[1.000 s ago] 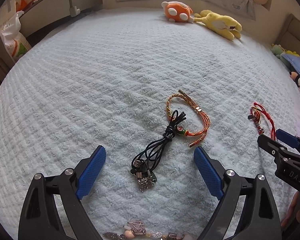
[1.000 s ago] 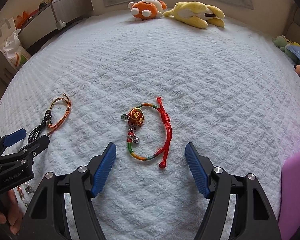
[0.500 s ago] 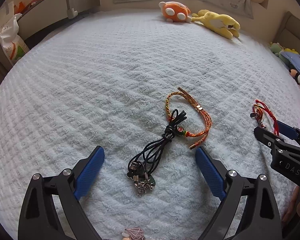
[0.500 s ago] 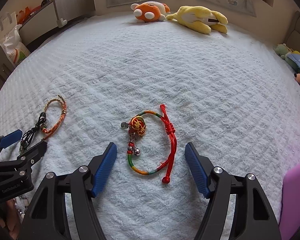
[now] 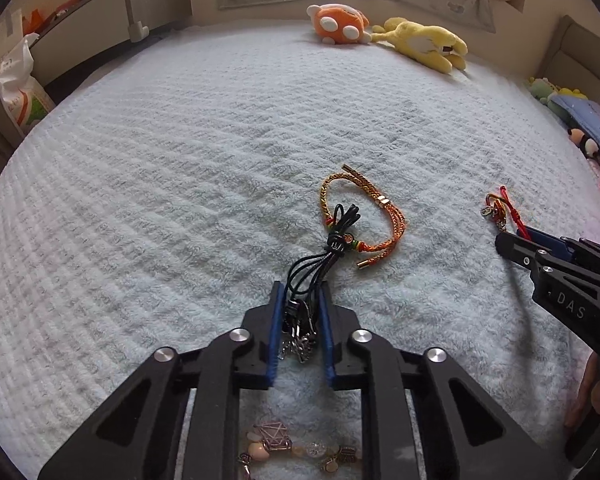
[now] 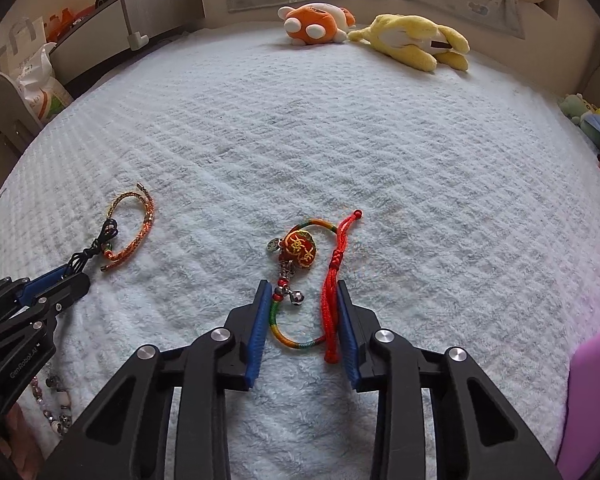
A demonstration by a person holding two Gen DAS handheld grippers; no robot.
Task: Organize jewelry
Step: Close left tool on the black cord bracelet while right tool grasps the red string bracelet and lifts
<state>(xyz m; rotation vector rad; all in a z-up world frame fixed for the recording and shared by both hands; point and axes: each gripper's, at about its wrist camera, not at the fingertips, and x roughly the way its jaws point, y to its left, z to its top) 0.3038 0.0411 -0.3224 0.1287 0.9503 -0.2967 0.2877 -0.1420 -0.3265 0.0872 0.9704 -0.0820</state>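
Two grippers down on the pale blue fleece bed blanket (image 5: 180,184), both with jaws that have just been closing. Landmark: the orange-and-gold braided cord bracelet (image 5: 364,216) lying flat mid-blanket.

Far left of it, near edge of the blanket: a string of pink and clear beads (image 6: 54,404), loose, touching nothing.

Just near-left of the braided bracelet: the left gripper (image 5: 300,300), blue pads clamped on the charm end of a black leather cord necklace with silver metal charms (image 5: 324,260). The cord's far loops overlap the braided bracelet's near-left side.

Right of the braided bracelet, well apart: the right gripper (image 6: 302,292), pads pressed on either side of a red and rainbow-striped cord bracelet with a red embroidered pouch and small silver bells (image 6: 300,248). Left pad on the striped cord, right pad on the red knotted cord; pouch lies beyond the fingertips.

Far beyond the braided bracelet, at the bed's head: an orange plush with white spots (image 5: 338,26) touching a yellow plush toy (image 5: 424,42).
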